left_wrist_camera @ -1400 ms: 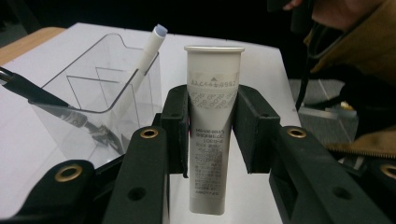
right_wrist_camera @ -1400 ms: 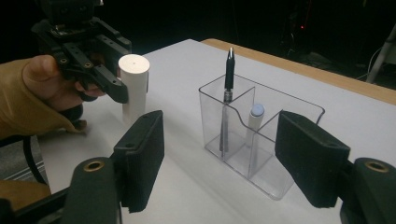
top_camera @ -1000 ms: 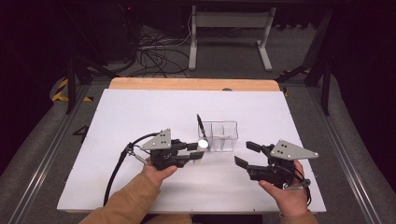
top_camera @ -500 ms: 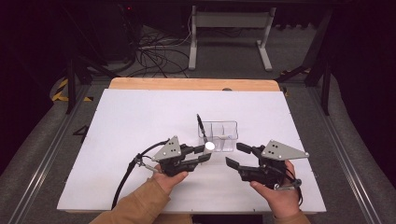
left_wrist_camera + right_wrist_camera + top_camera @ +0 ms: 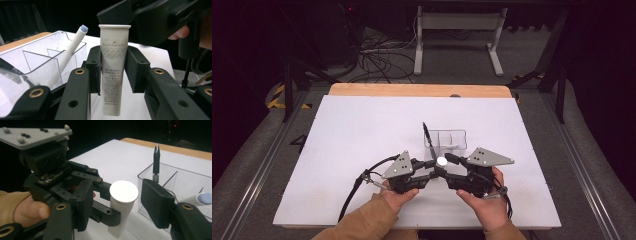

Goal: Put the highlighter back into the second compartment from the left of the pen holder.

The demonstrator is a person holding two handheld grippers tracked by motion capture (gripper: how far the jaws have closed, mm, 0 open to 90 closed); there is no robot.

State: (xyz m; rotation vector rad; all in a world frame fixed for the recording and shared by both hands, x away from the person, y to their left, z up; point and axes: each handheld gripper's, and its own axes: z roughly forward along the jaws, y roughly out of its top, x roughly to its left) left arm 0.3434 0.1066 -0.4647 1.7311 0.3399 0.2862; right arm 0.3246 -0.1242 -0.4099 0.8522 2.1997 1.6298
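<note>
A white tube (image 5: pixel 115 70) stands upright between the pads of my left gripper (image 5: pixel 114 67), which is shut on its printed body; the flat round cap (image 5: pixel 123 190) is on top. My right gripper (image 5: pixel 120 200) faces it from the other side, its jaws either side of the cap. They have just been closing, and a gap still shows on each side. In the high view the left gripper (image 5: pixel 435 170) and right gripper (image 5: pixel 448 169) meet nose to nose at the tube's cap (image 5: pixel 441 161), near the table's front edge.
A clear divided box (image 5: pixel 459 134) stands just behind the grippers. A black pen (image 5: pixel 156 162) leans upright in it, and a white pen (image 5: pixel 72 47) rests slanted in another compartment. A white mat (image 5: pixel 362 130) covers the table; cables trail from both grippers.
The right gripper has moved left to the tube and its jaws have narrowed around the cap. The left gripper, still holding the tube, has shifted right toward the box's front.
</note>
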